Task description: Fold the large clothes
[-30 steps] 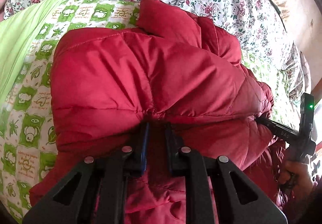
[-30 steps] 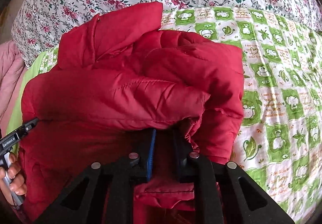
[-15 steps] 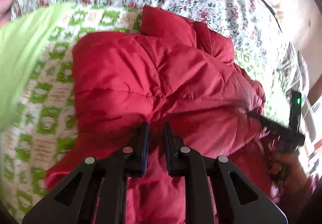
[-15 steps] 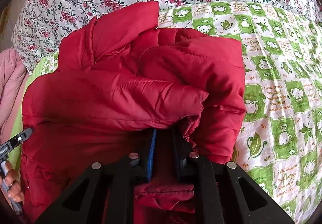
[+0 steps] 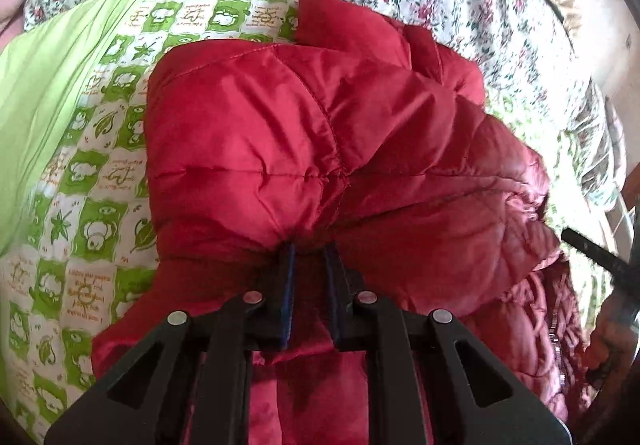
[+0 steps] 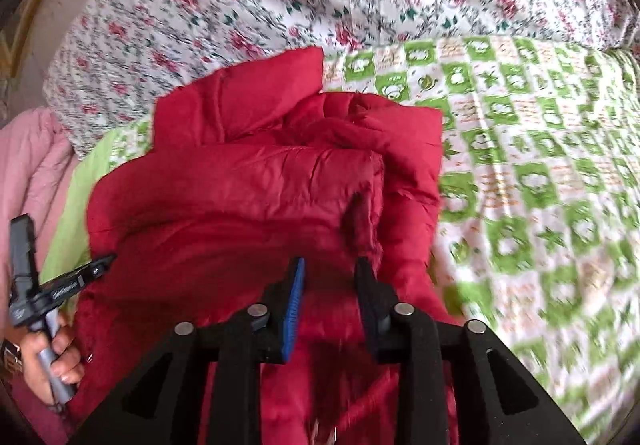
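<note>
The red quilted jacket (image 5: 320, 149) lies bunched and folded over itself on the green-checked blanket (image 6: 540, 181), so the fold looks largely made, with tidying left. The left claw (image 5: 309, 257) is pinched shut on the jacket's near edge. The right claw (image 6: 330, 269) has just been opening; the fabric between its jaws looks released.

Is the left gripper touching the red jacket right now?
Touching. The left wrist view shows the left gripper with its jaws pinched on a fold of the red jacket, fabric bunched between them.
</note>
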The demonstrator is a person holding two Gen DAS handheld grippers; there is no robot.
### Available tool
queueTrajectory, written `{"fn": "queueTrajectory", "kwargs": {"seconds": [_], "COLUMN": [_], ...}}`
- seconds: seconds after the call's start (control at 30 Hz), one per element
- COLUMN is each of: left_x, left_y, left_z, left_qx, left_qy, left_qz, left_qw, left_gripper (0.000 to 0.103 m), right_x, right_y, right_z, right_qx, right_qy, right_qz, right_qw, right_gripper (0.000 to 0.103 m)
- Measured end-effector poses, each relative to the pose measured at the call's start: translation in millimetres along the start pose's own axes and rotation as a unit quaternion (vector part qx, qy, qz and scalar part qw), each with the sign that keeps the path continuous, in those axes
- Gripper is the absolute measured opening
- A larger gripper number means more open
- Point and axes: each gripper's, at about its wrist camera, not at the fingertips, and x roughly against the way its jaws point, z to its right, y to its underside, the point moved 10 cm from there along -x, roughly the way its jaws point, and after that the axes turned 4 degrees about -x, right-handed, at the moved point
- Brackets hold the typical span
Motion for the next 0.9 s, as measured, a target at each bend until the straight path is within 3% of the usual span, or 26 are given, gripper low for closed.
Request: {"fn": "queueTrajectory", "kwargs": {"seconds": [0.2,0.27,0.5,0.9], "left_x": [36.7,50.6,88.4,144.5], "left_y": [16.1,26.2,74.2,131.4], "left_z": [4.6,8.3,9.8,0.6], "left_qx": [-0.003,-0.005,0.008,0.042], "left_qy": [0.001,0.007,0.018,0.023], "left_qz": [0.005,0.007,0.006,0.013], "left_qw": [1.0,0.9999,0.9998,0.9988], "left_gripper": [0.013,0.013,0.013,0.013], "right_x": [41.2,52.4,83.3,127.9], "right_y": [28.9,41.4,80.4,129.9], "right_z": [1.7,2.2,0.8,24.4], "right_qx": [-0.002,0.0,-0.007,-0.029], "right_qy": [-0.02,-0.024,-0.05,-0.043], "right_qz": [-0.001,-0.005,-0.01,-0.012], "right_qw": [1.0,1.0,0.999,0.999], "right_gripper": [0.033,0.038,0.039,0.046]}}
